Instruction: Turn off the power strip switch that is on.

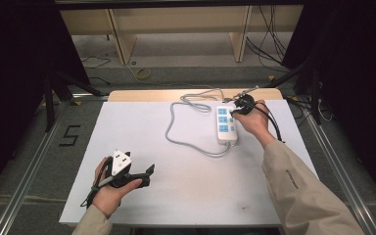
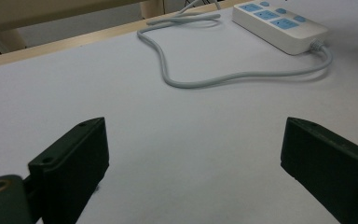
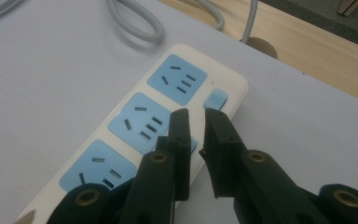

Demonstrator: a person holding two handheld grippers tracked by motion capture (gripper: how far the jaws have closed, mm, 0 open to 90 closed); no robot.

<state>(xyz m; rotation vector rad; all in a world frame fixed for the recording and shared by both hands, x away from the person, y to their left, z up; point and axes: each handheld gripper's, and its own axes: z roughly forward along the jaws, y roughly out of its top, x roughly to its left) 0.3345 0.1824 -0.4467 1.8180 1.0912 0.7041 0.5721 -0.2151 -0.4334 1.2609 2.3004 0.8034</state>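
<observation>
A white power strip [image 1: 226,125] with three blue sockets lies at the back right of the white sheet, and its grey cable [image 1: 186,139] loops off to the left. My right gripper [image 1: 235,111] hovers over the strip's far end. In the right gripper view the jaws [image 3: 196,114] stand a narrow gap apart with nothing between them, just above the power strip [image 3: 135,135] and close to its small blue switch [image 3: 216,99]. My left gripper [image 1: 144,176] rests near the front left, held in a hand. Its jaws [image 2: 193,135] are wide open and empty, pointing toward the power strip [image 2: 279,25] and cable [image 2: 168,70].
The white sheet [image 1: 127,142] covers a wooden table whose bare edge [image 1: 142,94] shows at the back. Black cables [image 1: 274,125] trail from the right hand. Wooden shelving [image 1: 122,39] and floor wires lie beyond the table.
</observation>
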